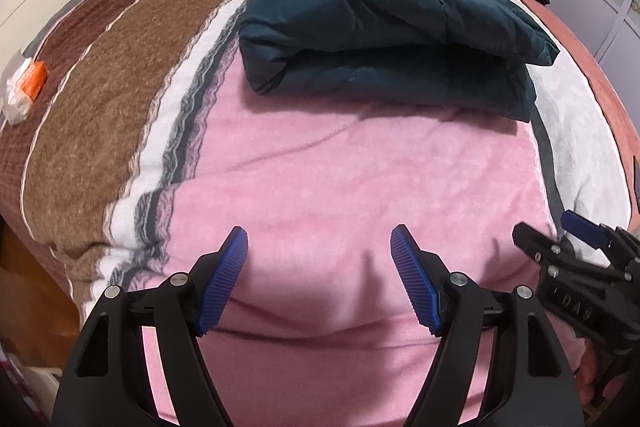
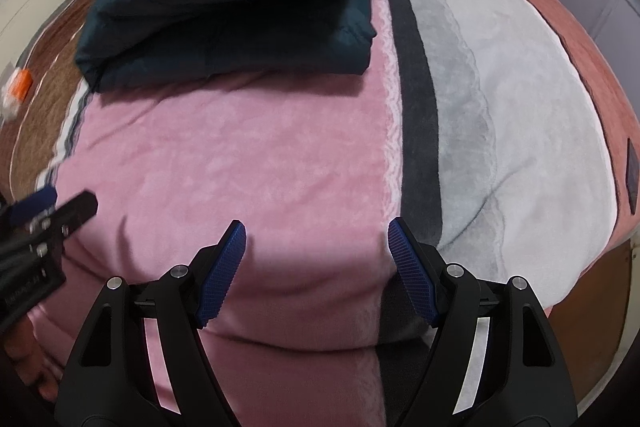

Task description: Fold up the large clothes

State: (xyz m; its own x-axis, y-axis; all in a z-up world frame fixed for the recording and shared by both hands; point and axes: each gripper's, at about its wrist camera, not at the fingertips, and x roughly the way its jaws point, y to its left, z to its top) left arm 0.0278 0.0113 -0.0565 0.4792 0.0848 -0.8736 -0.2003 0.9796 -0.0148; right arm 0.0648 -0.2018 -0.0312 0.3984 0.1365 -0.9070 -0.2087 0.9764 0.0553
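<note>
Teal quilted puffer jacket lying folded in compact bundle on far pink-striped bed blanket; folding looking finished. Left tongs and right tongs hovering near, spread, gripping nothing.

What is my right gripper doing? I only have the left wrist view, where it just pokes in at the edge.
Observer: The right gripper is open with nothing between its pads. It is over the blanket, where the pink band meets a dark grey stripe.
Operator: And the jacket's far end?
Observer: The teal jacket is folded, but its far end is bunched into rumpled folds rather than lying flat.
</note>
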